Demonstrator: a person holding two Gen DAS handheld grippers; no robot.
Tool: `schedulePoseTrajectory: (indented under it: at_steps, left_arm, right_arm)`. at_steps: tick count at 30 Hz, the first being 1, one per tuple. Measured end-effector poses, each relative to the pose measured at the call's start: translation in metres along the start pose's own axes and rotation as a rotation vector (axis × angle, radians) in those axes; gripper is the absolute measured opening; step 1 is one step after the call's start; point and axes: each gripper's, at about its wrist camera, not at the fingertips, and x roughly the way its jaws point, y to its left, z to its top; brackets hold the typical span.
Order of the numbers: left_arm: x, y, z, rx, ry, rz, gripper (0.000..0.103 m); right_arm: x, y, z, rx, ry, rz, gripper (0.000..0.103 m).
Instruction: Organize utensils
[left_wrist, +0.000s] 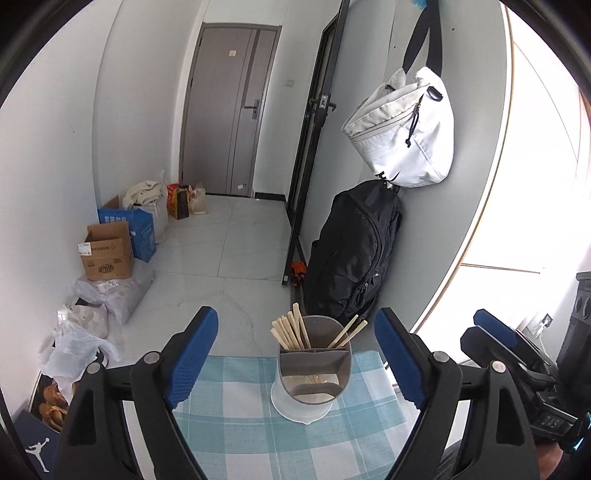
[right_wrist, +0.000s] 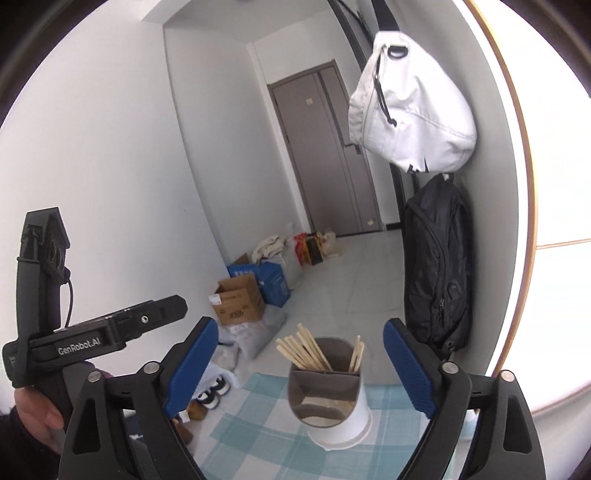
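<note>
A white utensil holder (left_wrist: 310, 373) (right_wrist: 332, 402) with a grey divider insert stands upright on a blue-and-white checked cloth (left_wrist: 240, 406) (right_wrist: 258, 424). Several wooden chopsticks (left_wrist: 291, 328) (right_wrist: 303, 349) lean in its far left compartment, and a few more (left_wrist: 349, 334) (right_wrist: 356, 356) in the far right one. The near compartments look empty. My left gripper (left_wrist: 296, 313) hangs open before the holder, nothing between its blue pads. My right gripper (right_wrist: 300, 324) is likewise open and empty; it also shows at the right edge of the left wrist view (left_wrist: 495, 332).
A black backpack (left_wrist: 354, 251) leans on the wall right of the table, with a white bag (left_wrist: 402, 129) hanging above it. Cardboard boxes (left_wrist: 107, 254), plastic bags (left_wrist: 77, 347) and shoes (right_wrist: 210, 395) line the floor at left. A hand (right_wrist: 33, 417) holds the left gripper's handle.
</note>
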Motion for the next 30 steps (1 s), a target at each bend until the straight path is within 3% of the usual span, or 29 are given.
schedulePoseTrajectory:
  at_steps: [5, 13, 17, 30]
  left_arm:
    - [-0.019, -0.004, -0.014, 0.005, -0.036, 0.025, 0.086]
    - [-0.049, -0.011, -0.033, 0.032, -0.080, 0.047, 0.100]
    - [-0.057, -0.010, -0.043, 0.032, -0.125, 0.074, 0.101]
    - [-0.027, 0.011, -0.098, 0.014, -0.180, 0.141, 0.102]
  right_arm:
    - [-0.023, 0.011, -0.014, -0.029, -0.032, 0.010, 0.099]
    - [-0.052, 0.025, -0.028, -0.055, -0.076, -0.012, 0.103]
    - [-0.060, 0.026, -0.037, -0.060, -0.092, -0.029, 0.103]
    - [-0.043, 0.012, -0.102, -0.092, -0.102, -0.040, 0.103]
